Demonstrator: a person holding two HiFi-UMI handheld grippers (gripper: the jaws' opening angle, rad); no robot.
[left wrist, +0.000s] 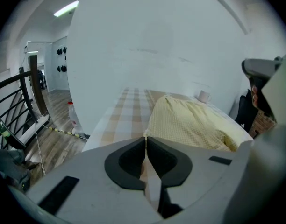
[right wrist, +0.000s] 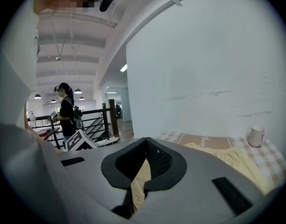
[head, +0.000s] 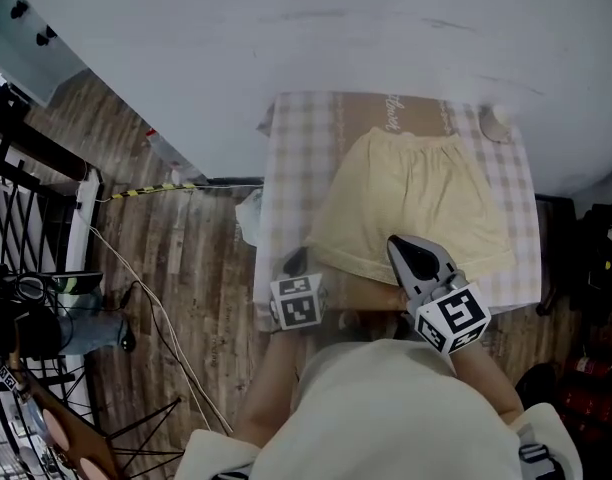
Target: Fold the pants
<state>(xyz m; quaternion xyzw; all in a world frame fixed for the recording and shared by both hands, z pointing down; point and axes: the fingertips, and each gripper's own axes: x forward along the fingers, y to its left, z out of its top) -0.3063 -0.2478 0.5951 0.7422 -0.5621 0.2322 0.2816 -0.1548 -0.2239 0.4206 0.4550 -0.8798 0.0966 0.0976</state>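
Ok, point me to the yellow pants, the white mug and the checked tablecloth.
yellow pants (head: 416, 193): head view, middle of the fabric.
white mug (right wrist: 256, 136): right gripper view, its body.
checked tablecloth (head: 291, 168): head view, bare left strip.

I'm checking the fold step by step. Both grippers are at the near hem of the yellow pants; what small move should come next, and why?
Probably lift both together and carry the hem toward the waistband. The left gripper and right gripper are each shut on that near hem of the pants, which otherwise lie flat on the table, waistband at the far end.
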